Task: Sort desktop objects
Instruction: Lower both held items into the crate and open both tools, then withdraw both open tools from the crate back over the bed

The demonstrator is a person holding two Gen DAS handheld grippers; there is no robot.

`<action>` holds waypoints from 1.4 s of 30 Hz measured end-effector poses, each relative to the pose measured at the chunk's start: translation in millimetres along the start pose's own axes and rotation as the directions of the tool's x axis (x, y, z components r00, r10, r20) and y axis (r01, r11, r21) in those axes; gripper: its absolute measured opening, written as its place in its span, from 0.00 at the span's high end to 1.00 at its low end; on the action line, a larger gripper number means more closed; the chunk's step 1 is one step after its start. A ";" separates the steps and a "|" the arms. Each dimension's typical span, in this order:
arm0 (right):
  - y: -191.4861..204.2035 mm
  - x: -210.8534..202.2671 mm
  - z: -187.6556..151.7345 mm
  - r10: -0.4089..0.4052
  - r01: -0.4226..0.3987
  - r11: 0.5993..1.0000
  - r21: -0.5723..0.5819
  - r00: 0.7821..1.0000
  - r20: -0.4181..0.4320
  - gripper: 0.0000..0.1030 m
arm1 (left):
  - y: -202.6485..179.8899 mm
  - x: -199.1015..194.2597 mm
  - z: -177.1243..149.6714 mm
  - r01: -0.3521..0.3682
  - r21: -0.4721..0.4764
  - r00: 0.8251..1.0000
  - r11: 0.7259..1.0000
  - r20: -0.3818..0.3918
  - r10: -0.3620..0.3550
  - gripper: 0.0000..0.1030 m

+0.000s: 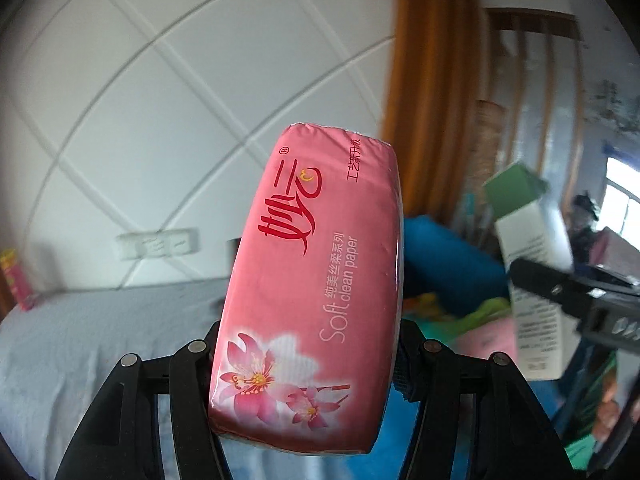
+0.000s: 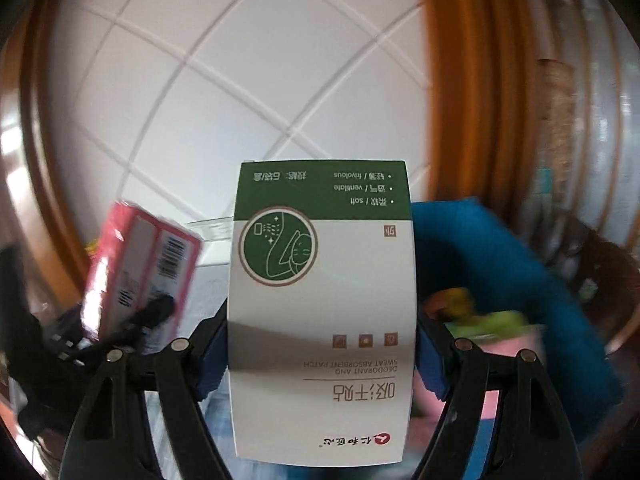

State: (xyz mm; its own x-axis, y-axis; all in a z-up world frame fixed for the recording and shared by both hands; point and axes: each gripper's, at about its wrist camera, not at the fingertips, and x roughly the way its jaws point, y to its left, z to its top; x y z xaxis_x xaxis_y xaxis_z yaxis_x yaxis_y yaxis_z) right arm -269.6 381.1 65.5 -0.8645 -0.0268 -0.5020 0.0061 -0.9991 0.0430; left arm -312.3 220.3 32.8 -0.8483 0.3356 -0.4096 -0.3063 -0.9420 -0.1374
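My left gripper (image 1: 308, 364) is shut on a pink tissue pack (image 1: 308, 280) printed with flowers and "Soft clean paper", held up in the air. My right gripper (image 2: 322, 344) is shut on a white and green deodorant patch box (image 2: 322, 300), held upside down. In the left wrist view the box (image 1: 532, 240) and the right gripper (image 1: 560, 292) show at the right. In the right wrist view the tissue pack (image 2: 140, 272) and the left gripper show at the left, blurred.
A blue bin (image 2: 500, 260) with colourful items inside lies ahead right; it also shows in the left wrist view (image 1: 448, 264). A grey cloth surface (image 1: 80, 340) lies at left with a pink box (image 1: 16, 280). An orange curtain (image 1: 432, 80) hangs behind.
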 end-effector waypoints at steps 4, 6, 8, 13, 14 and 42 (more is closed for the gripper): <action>-74.9 -14.6 -5.1 -0.100 0.101 0.995 0.005 0.994 -0.035 0.26 | -71.7 27.5 5.1 0.072 0.036 0.996 0.997 -0.062 -0.069 0.43; -110.5 -14.8 -11.2 -0.137 0.138 0.990 0.013 0.989 -0.063 0.26 | -101.7 45.9 0.5 0.064 0.064 0.990 0.996 -0.131 -0.055 0.43; -138.3 -13.3 -18.0 -0.158 0.161 0.987 0.025 0.983 -0.089 0.26 | -127.7 62.9 -5.3 0.044 0.100 0.980 0.994 -0.199 -0.023 0.43; -185.5 8.1 -44.8 -0.163 0.174 0.984 0.041 0.967 -0.198 0.26 | -153.3 105.4 -25.8 0.041 0.135 0.932 0.990 -0.363 0.011 0.43; -193.0 13.0 -49.9 -0.161 0.174 0.984 0.042 0.962 -0.220 0.26 | -155.6 111.1 -30.0 0.038 0.141 0.924 0.989 -0.382 0.019 0.43; -209.6 39.1 -80.8 -0.140 0.169 0.983 0.065 0.937 -0.321 0.12 | -155.5 68.3 -34.8 -0.003 0.148 0.945 0.989 -0.323 0.051 0.17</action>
State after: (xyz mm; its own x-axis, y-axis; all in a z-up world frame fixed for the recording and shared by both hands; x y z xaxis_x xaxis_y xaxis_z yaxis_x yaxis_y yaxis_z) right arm -264.1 586.7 -32.9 -0.6494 0.1039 -0.7533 -0.1727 -0.9849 0.0131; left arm -307.5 389.4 -5.2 -0.6778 0.2664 -0.6853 -0.3645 -0.9312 -0.0016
